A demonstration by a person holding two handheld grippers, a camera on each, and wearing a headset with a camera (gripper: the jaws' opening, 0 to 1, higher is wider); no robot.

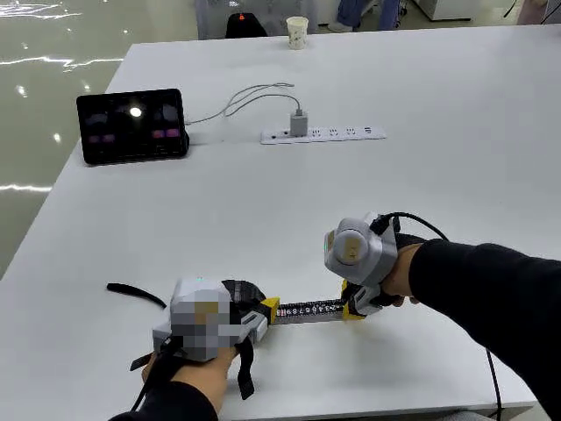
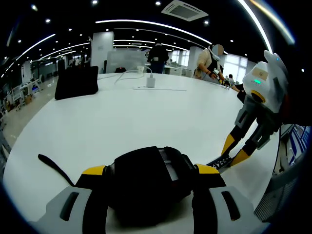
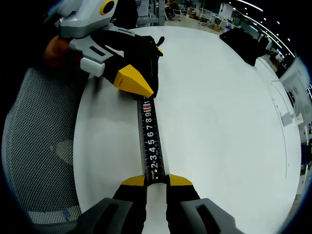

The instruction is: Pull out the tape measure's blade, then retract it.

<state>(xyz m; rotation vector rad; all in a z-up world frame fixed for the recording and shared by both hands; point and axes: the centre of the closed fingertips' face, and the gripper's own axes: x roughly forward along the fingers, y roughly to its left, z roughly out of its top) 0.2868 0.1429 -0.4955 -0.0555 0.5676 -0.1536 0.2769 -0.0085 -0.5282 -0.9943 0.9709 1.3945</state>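
Observation:
My left gripper [image 1: 259, 309] is shut on the black tape measure case [image 1: 239, 295] near the table's front edge. In the left gripper view the case [image 2: 151, 187] sits between the yellow-tipped jaws of my left gripper [image 2: 151, 170]. A short length of the blade [image 1: 307, 310] runs right from the case, lying low over the table. My right gripper [image 1: 355, 307] is shut on the blade's end. The right gripper view shows the numbered blade [image 3: 149, 139] leading from my right gripper [image 3: 156, 180] up to the case [image 3: 144, 48].
A black strap [image 1: 133, 292] lies on the white table [image 1: 263, 202] left of the case. Further back are a dark tablet [image 1: 131, 124], a power strip [image 1: 323, 134] with a charger and cable, and a paper cup [image 1: 297, 32]. A mesh chair [image 3: 39, 146] stands beside the table's edge.

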